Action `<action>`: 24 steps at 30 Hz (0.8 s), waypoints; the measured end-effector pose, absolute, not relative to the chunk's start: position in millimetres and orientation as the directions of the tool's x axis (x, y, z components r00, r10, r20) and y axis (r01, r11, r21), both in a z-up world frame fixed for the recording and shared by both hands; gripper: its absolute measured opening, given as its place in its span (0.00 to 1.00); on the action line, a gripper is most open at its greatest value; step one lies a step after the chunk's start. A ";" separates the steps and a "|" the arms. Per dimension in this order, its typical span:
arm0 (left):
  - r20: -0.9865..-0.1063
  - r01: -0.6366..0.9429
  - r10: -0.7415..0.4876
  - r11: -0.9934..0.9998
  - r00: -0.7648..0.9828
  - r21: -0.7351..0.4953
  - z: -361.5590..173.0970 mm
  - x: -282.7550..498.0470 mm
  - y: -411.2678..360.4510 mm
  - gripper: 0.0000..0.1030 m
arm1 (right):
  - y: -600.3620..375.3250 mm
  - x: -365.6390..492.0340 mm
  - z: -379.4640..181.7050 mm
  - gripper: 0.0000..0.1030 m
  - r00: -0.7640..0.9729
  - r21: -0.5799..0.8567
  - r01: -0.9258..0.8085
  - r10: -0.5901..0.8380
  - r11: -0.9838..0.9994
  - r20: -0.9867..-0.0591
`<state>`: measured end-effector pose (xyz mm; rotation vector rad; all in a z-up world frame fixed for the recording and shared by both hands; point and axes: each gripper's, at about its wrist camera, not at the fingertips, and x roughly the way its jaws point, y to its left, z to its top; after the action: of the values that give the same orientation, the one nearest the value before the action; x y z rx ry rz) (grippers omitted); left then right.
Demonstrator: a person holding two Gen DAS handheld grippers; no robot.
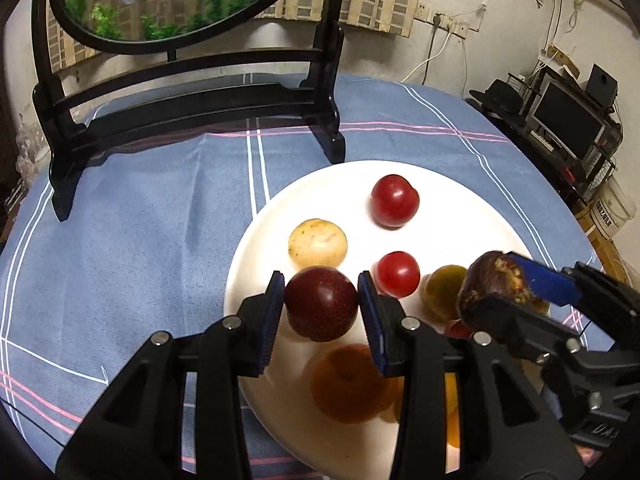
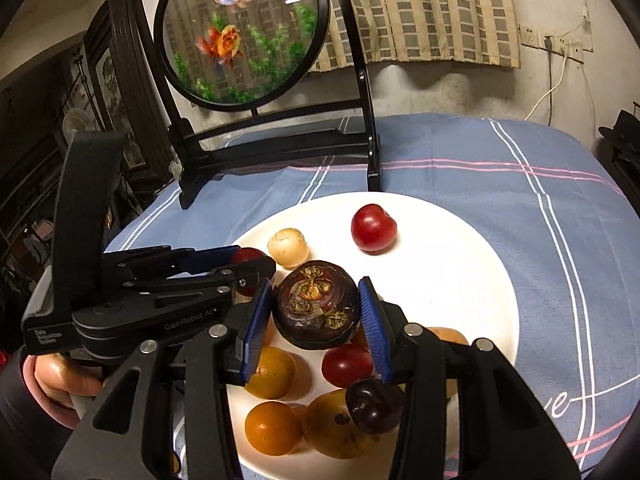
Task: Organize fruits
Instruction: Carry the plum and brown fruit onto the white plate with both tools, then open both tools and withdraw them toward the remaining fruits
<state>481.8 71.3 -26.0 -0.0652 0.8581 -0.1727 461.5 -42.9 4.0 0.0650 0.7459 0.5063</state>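
Note:
A white plate point(image 1: 460, 208) on the blue cloth carries several fruits: a red plum point(image 1: 394, 200), a pale yellow fruit point(image 1: 318, 244), a small red one point(image 1: 397, 274) and oranges point(image 2: 273, 427). My left gripper point(image 1: 320, 292) is shut on a dark red plum point(image 1: 320, 312), held just above the plate's left part. My right gripper point(image 2: 316, 308) is shut on a dark purple-brown fruit with a rough top point(image 2: 316, 300), over the plate's middle. In the left wrist view that fruit point(image 1: 492, 284) shows at the right, close beside the left gripper.
A round fish picture on a black wooden stand point(image 2: 240, 32) rises behind the plate, its foot point(image 1: 334, 140) near the rim. A person's hand point(image 2: 60, 376) grips the left tool. Shelves with a monitor point(image 1: 568, 120) stand beyond the table's right edge.

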 end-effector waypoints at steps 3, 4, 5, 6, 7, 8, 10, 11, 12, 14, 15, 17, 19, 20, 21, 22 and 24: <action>-0.764 0.117 -0.161 0.987 0.625 -0.113 -26.3 483.6 69.8 0.38 | -40.2 463.7 0.4 0.43 0.614 0.232 -0.415 0.459 0.880 -0.643; -0.772 0.114 -0.164 0.986 0.614 -0.118 -26.6 483.7 70.5 0.38 | -39.6 464.5 -1.0 0.43 0.611 0.230 -0.414 0.456 0.881 -0.647; -0.781 0.115 -0.175 0.985 0.600 -0.132 -26.3 484.0 71.2 0.40 | -39.1 465.2 -1.9 0.43 0.608 0.230 -0.411 0.454 0.882 -0.651; -0.780 0.117 -0.179 0.984 0.600 -0.135 -24.0 483.5 71.0 0.47 | -38.5 466.5 -3.6 0.43 0.601 0.232 -0.412 0.454 0.881 -0.658; -0.774 0.116 -0.172 0.985 0.609 -0.128 -20.2 481.0 71.1 0.52 | -37.5 467.7 -4.8 0.44 0.589 0.235 -0.416 0.457 0.879 -0.667; -0.766 0.111 -0.158 0.987 0.623 -0.114 -15.2 477.5 71.4 0.62 | -36.2 467.9 -6.0 0.44 0.573 0.236 -0.419 0.457 0.877 -0.680; -0.741 0.107 -0.140 0.990 0.657 -0.093 -0.9 466.3 73.1 0.69 | -35.9 465.5 -3.3 0.53 0.571 0.233 -0.419 0.454 0.878 -0.684; -0.729 0.109 -0.134 0.991 0.671 -0.083 7.6 458.4 74.3 0.73 | -37.0 462.4 0.5 0.58 0.583 0.229 -0.417 0.453 0.879 -0.674; -0.722 0.106 -0.129 0.991 0.680 -0.076 12.9 453.3 75.6 0.77 | -38.8 457.1 6.1 0.58 0.601 0.225 -0.418 0.454 0.880 -0.658; -0.700 0.093 -0.113 0.993 0.705 -0.068 25.6 434.5 79.2 0.85 | -42.6 444.6 17.9 0.58 0.616 0.220 -0.428 0.461 0.876 -0.638; -0.692 0.087 -0.110 0.994 0.714 -0.069 29.4 426.9 81.2 0.86 | -45.0 439.7 21.3 0.58 0.621 0.222 -0.432 0.467 0.874 -0.630; -0.679 0.077 -0.111 0.994 0.726 -0.080 34.8 409.3 85.3 0.90 | -51.2 424.4 28.2 0.58 0.634 0.225 -0.438 0.476 0.871 -0.610; -0.668 0.054 -0.123 0.991 0.734 -0.124 35.1 384.9 91.5 0.91 | -58.7 405.0 30.6 0.58 0.643 0.220 -0.439 0.476 0.871 -0.600; -0.663 0.050 -0.138 0.987 0.735 -0.150 33.5 373.7 94.6 0.91 | -63.1 393.6 29.8 0.58 0.644 0.218 -0.441 0.476 0.871 -0.599; -0.653 0.054 -0.164 0.981 0.740 -0.185 30.4 359.1 97.1 0.91 | -65.3 385.9 28.7 0.58 0.643 0.217 -0.440 0.475 0.871 -0.600; -0.639 0.053 -0.178 0.976 0.748 -0.210 26.5 346.5 98.9 0.91 | -68.1 378.6 27.3 0.58 0.644 0.217 -0.439 0.474 0.872 -0.601; -0.646 0.028 -0.164 0.976 0.745 -0.215 18.2 324.7 98.7 0.91 | -74.6 358.4 21.8 0.58 0.633 0.214 -0.434 0.465 0.875 -0.619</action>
<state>324.7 98.7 18.2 -0.1974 0.7236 -0.1054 358.4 -74.6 21.8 0.0460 0.7207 0.5144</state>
